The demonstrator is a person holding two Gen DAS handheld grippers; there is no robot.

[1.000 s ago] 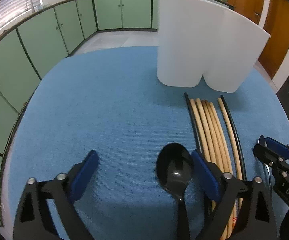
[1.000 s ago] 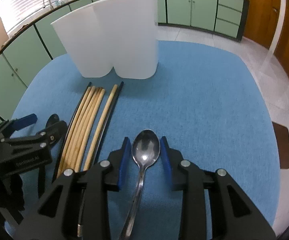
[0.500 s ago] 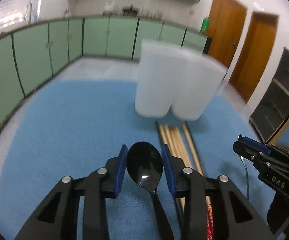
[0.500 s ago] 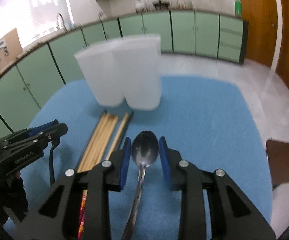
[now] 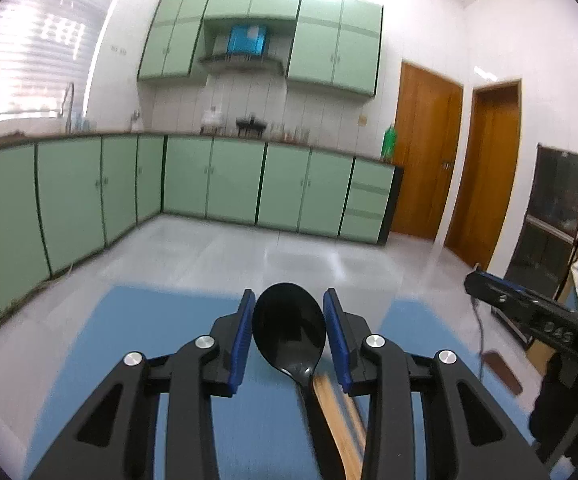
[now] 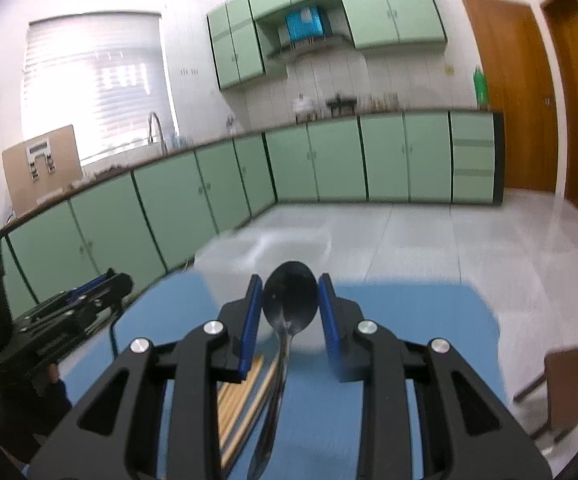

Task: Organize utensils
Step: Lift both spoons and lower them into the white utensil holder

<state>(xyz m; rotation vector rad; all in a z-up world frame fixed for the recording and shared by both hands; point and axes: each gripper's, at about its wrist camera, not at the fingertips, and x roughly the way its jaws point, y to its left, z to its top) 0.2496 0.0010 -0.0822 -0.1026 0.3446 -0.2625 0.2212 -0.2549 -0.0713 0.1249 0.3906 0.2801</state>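
Left gripper [image 5: 289,328]: jaws pinched on the bowl of a black spoon [image 5: 289,330], one blue pad at each edge of the bowl. The handle is seen trailing back and down under the gripper, unsupported.

Right gripper [image 6: 291,312]: jaws pinched on the bowl of a metal spoon [image 6: 289,304], same arrangement, handle hanging below.

Both spoons are held clear above the blue surface [image 5: 101,344]. Wooden chopsticks [image 6: 241,400] are seen lying on it beneath the grippers. A white holder [image 6: 261,252] is only faintly made out in the right view, blurred, just beyond the metal spoon; it cannot be made out in the left view.

Risks judged from here:
- Each grip is taken across a curved, smooth bowl rather than the handle. A spoon could be squeezed forward out of the pads, or pivoted between them by the weight of its handle.
- With the handle hanging low, the holder's rim could be struck on approach and the holder tipped or pushed, it being light-looking plastic.
- If the bowl is released first, the spoon would likely be dropped handle-down at an angle; the rim could be missed and the spoon sent onto the chopsticks.
- The two grippers are close side by side; they could be knocked together if both are brought to the holder at once.
- Which compartment is meant for spoons cannot be told.
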